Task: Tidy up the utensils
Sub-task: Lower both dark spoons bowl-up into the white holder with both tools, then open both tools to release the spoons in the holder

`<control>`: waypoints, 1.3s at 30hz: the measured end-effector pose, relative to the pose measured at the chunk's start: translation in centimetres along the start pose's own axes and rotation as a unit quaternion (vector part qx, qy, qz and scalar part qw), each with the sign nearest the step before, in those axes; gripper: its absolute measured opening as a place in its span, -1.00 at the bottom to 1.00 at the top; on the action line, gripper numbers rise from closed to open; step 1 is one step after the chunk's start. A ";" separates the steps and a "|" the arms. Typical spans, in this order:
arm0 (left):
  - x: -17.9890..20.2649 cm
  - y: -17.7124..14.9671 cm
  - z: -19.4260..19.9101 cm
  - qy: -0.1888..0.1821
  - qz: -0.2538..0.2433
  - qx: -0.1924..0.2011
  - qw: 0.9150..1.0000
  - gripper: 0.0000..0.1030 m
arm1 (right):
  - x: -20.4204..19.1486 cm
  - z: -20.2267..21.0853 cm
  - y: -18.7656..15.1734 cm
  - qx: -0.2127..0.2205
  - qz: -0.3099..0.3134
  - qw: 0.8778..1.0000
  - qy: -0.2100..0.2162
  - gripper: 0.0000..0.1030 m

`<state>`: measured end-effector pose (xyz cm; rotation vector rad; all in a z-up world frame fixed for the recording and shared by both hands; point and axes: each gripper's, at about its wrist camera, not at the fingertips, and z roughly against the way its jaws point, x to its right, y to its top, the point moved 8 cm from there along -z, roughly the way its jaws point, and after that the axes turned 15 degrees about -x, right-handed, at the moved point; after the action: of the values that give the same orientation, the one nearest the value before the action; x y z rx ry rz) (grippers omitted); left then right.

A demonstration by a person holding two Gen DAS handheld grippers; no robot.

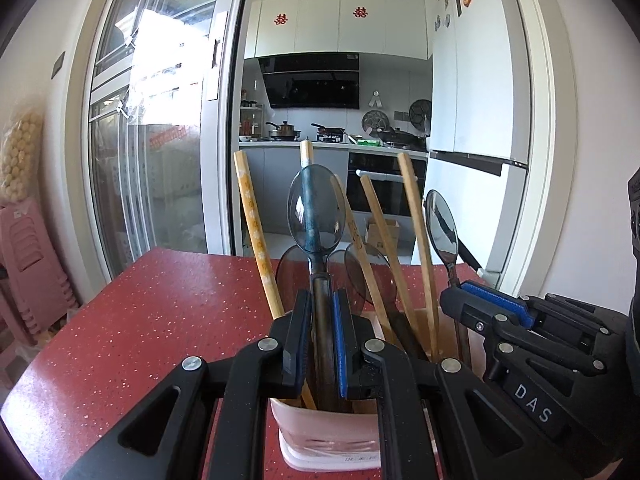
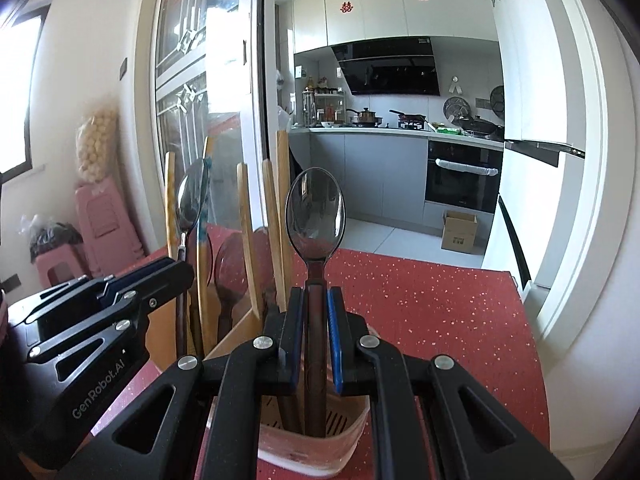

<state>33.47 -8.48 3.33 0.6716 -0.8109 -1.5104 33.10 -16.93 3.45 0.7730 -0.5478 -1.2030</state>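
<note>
Chopsticks (image 1: pixel 256 232) lean at the left of the pink utensil holder (image 1: pixel 320 428), which stands on the red speckled table (image 1: pixel 140 320), and they are my first worry: they splay loosely, so any sideways nudge could rattle them or tip the light holder.

My left gripper (image 1: pixel 322 344) is clenched on the dark handle of a translucent smoky plastic spoon (image 1: pixel 316 212), bowl upward, handle reaching down into the holder. If I lift at an angle, that spoon could drag the neighbouring chopsticks out with it.

Further right, in the right wrist view, my right gripper (image 2: pixel 316 340) is likewise clamped on a second translucent spoon (image 2: pixel 316 216) whose handle stands in the slotted compartment of the same holder (image 2: pixel 352 428). With both claws gripping utensils in one small container, pulling in different directions could topple it, I judge.

The two grippers sit just beside each other; the left one's view shows the right gripper's fingers (image 1: pixel 500 308) close to a metal spoon (image 1: pixel 442 228), so a collision seems the likeliest slip.
</note>
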 end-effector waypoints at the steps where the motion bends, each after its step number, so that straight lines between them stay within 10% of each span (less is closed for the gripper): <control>1: 0.0 0.0 0.0 0.001 -0.002 -0.002 1.000 -0.21 | 0.0 0.0 -0.1 -0.002 0.001 1.000 0.000 -0.76; 39: -1.8 -1.0 2.1 0.010 0.000 -0.049 0.999 -0.21 | 0.8 2.0 -1.4 -0.070 -0.054 0.996 0.023 -0.24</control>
<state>31.38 -6.41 3.66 0.6128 -0.7167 -1.5312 30.97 -18.35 3.63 0.7167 -0.3838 -1.3062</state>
